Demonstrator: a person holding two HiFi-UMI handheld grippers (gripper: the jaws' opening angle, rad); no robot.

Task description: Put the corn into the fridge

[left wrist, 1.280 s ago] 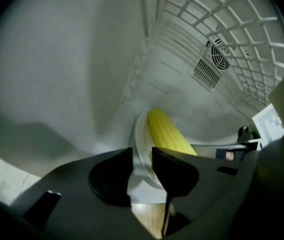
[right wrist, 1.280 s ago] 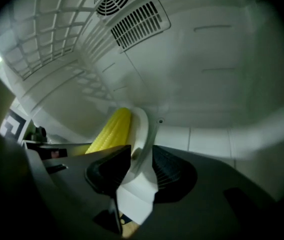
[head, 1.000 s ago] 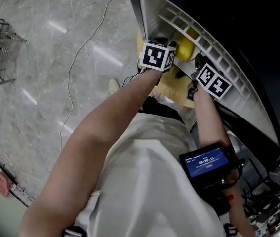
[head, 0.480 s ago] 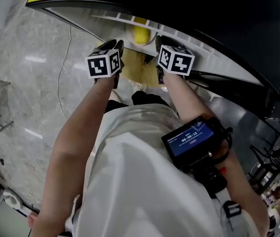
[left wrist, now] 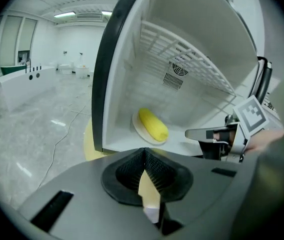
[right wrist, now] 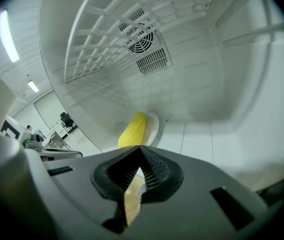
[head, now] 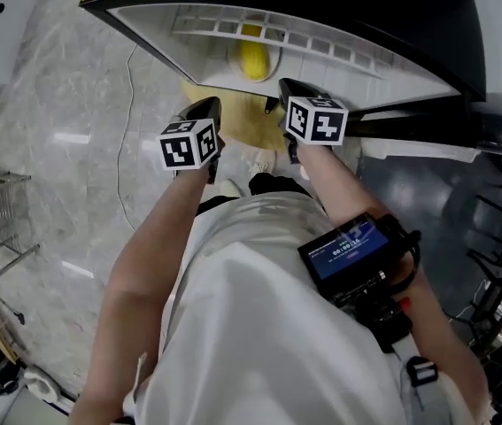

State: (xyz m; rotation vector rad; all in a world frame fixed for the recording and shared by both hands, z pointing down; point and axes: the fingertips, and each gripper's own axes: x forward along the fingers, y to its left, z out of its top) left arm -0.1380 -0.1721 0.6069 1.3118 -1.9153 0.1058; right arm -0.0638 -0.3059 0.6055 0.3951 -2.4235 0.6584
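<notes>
Left gripper [head: 206, 110], right gripper [head: 294, 89] tilted down; jaws together, empty; right's just closed.

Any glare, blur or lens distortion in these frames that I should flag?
Head view: sharp, with light streaks glaring on the floor. Left gripper view: fisheye, black corners, corn crisp. Right gripper view: fisheye bends the wire shelf; slightly soft.

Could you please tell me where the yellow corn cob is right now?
The yellow corn cob lies on a round white plate inside the open white fridge, below its wire shelf, centre of the left gripper view.
</notes>
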